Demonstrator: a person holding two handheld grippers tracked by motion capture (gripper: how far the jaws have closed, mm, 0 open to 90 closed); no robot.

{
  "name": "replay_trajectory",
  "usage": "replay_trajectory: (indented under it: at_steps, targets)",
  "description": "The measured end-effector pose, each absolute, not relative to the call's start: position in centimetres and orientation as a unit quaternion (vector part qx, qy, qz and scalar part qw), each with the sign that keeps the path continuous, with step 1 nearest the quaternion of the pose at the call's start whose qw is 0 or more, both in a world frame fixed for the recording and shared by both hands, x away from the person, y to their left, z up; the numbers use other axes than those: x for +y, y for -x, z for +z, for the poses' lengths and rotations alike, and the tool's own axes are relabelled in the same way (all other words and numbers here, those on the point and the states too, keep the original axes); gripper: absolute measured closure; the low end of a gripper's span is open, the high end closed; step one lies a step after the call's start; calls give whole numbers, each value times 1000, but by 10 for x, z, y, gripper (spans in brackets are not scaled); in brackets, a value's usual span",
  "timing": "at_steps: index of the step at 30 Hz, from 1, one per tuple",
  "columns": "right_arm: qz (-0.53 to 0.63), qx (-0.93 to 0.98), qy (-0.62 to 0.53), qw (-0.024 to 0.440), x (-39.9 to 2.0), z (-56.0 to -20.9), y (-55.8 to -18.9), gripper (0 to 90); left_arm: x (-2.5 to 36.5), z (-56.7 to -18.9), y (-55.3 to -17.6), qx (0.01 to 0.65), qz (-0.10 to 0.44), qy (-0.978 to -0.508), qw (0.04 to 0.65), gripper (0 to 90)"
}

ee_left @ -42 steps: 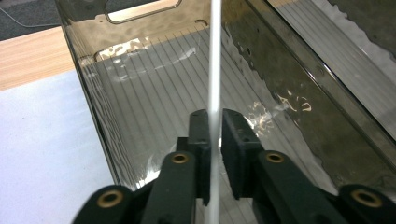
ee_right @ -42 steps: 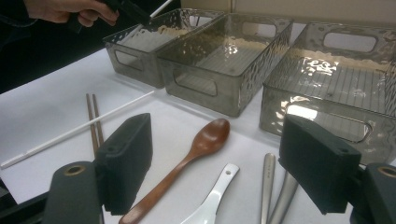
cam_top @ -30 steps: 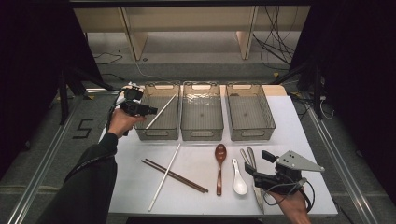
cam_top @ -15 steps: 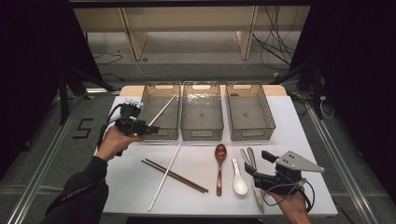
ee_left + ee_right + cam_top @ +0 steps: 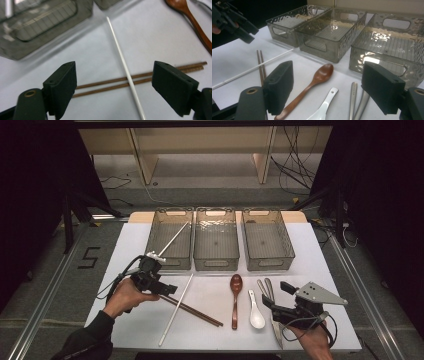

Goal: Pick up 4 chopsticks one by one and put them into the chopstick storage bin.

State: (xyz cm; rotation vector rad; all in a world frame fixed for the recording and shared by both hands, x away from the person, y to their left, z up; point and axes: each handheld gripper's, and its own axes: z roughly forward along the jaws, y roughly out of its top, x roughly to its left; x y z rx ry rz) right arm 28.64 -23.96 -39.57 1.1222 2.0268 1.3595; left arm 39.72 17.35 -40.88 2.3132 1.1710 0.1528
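Left hand-held gripper (image 5: 113, 82), jaws just opening, empty, above white chopstick (image 5: 122, 62) across brown chopsticks (image 5: 140, 78).

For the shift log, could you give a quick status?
Left claw just opened, over white chopstick. Right claw open, empty. Brown chopsticks underneath.

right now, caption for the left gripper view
Open left tongs poised over a white chopstick that crosses two brown chopsticks.

bright table, dark surroundings, glare on bins (image 5: 332, 27).
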Motion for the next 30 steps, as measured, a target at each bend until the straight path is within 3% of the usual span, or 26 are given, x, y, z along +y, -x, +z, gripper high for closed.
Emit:
replay_trajectory:
  at_steps: [16,23,30]
  targets:
    - [490,737,-407,225,-239,-396,-286,266,154,-436,-371,409,43,-888,206,192]
    - [491,737,-406,224,-239,-396,-286,266,148,-442,-365,395,33,-900,183,357]
    - [490,738,-405,225,-239,-396,-286,266,144,-451,-363,383,16,-908,170,464]
